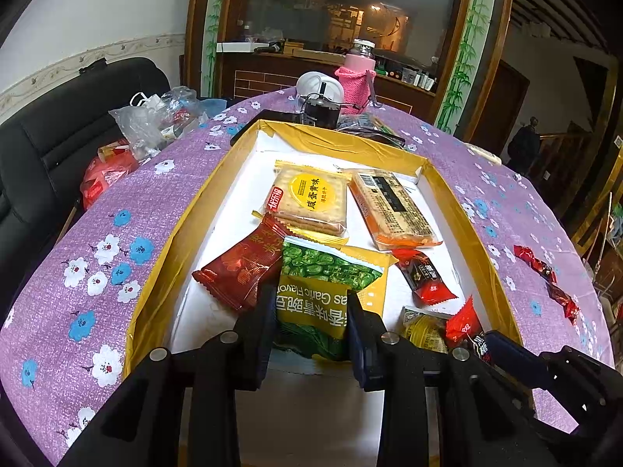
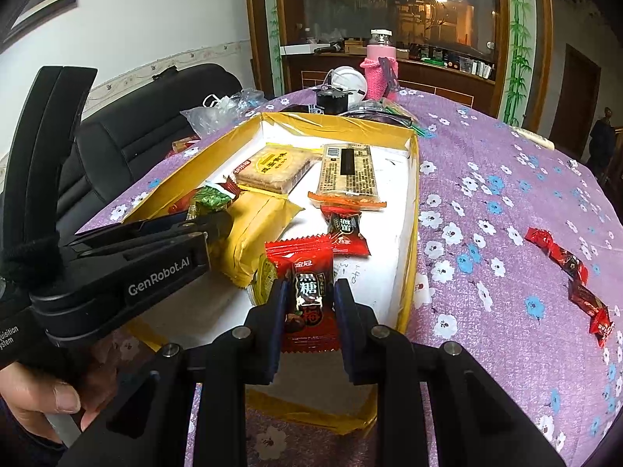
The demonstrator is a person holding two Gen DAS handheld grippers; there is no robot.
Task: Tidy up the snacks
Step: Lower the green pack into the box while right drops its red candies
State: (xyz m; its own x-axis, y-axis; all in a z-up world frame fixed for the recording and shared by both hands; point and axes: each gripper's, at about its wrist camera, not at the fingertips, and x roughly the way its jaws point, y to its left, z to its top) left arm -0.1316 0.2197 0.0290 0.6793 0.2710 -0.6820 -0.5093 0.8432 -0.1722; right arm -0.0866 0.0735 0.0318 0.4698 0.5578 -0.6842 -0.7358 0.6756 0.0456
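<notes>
1. The left gripper is pinching the green and yellow pea bag between its two fingers. The bag hangs over the near end of the box, at about 6 o'clock in the left wrist view. The grip sits low on the bag, so the top part can flop and knock the dark red packet lying just beside it at 9 o'clock.

2. The right gripper is pressed on a red candy packet, also over the near end of the box. The wrapper is smooth and thin, so I think it may slip out or twist if the hand tilts.

3. The two grippers are very near each other. In the right wrist view the left gripper is at 9 o'clock, almost touching the candy packet. If both lower together, they can collide or put one snack on top of the other.

4. Two red candies lie outside the box on the purple tablecloth, at 3 o'clock. They may be forgotten.

5. The cracker packs at 12 o'clock already lie crooked, so a careless drop can make the box less tidy.
</notes>
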